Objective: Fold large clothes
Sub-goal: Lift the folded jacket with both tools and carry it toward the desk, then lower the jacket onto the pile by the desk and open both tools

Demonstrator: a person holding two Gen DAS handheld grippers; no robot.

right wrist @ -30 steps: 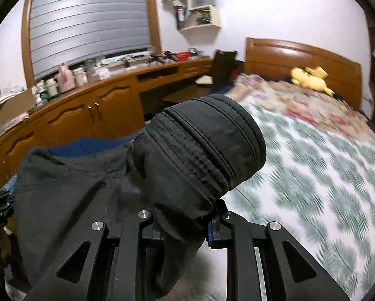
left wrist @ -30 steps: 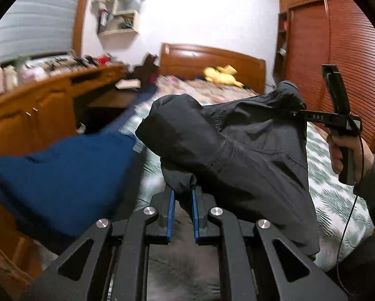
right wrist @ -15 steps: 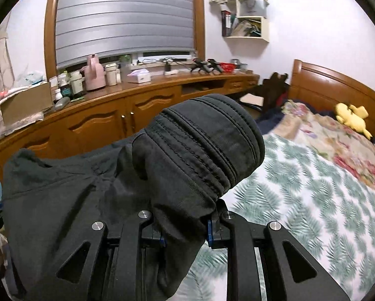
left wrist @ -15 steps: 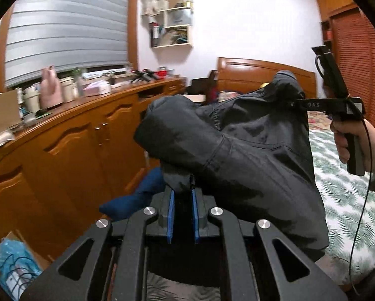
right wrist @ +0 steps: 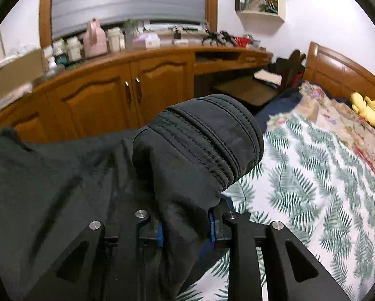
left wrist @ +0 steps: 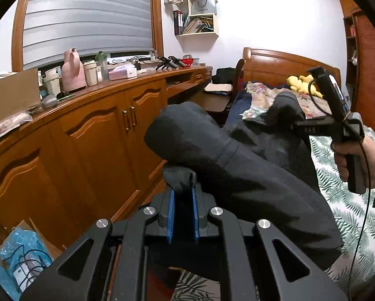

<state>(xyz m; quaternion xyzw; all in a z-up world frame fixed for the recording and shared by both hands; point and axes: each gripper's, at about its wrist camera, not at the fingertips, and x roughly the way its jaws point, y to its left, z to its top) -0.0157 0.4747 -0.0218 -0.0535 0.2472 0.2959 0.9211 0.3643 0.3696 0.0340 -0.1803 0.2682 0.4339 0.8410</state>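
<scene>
**Black garment held up between two grippers at the bedside**

The black garment [left wrist: 237, 165] hangs in the air between both grippers, over the near edge of the bed [right wrist: 312, 175] and beside the wooden cabinets [left wrist: 99, 135]. The left gripper [left wrist: 183, 200] is clamped on a small bunched fold of the cloth, its blue pads [left wrist: 171, 213] close together with the fabric pinched at their tips. The right gripper [right wrist: 186, 225] has a thicker wad, near the ribbed stitched band [right wrist: 205, 145], between its pads; its jaws have just been opening, and the cloth still fills the gap and touches both pads (so it is still gripped there).

In each wrist view the garment fills the middle and blocks much of what lies behind it: the floor and lower cabinet fronts in the right view, part of the bed in the left.

Around it, the bed carries a fern-print cover [right wrist: 325, 200], a floral quilt [right wrist: 342, 125] further up, and a yellow plush toy [right wrist: 365, 110] by the wooden headboard [left wrist: 282, 62]. The cabinet top is crowded with bottles, a pink jug [left wrist: 72, 70] and a tissue box [left wrist: 122, 72], under a shuttered window [left wrist: 87, 17]. A wall shelf [left wrist: 200, 12] holds books.

Only the left view shows the right gripper from outside, held in the person's right hand [left wrist: 362, 160] with a cable trailing, and a cardboard box with a blue bag [left wrist: 22, 250] on the floor. Only the right view shows the ribbed band closely.
</scene>
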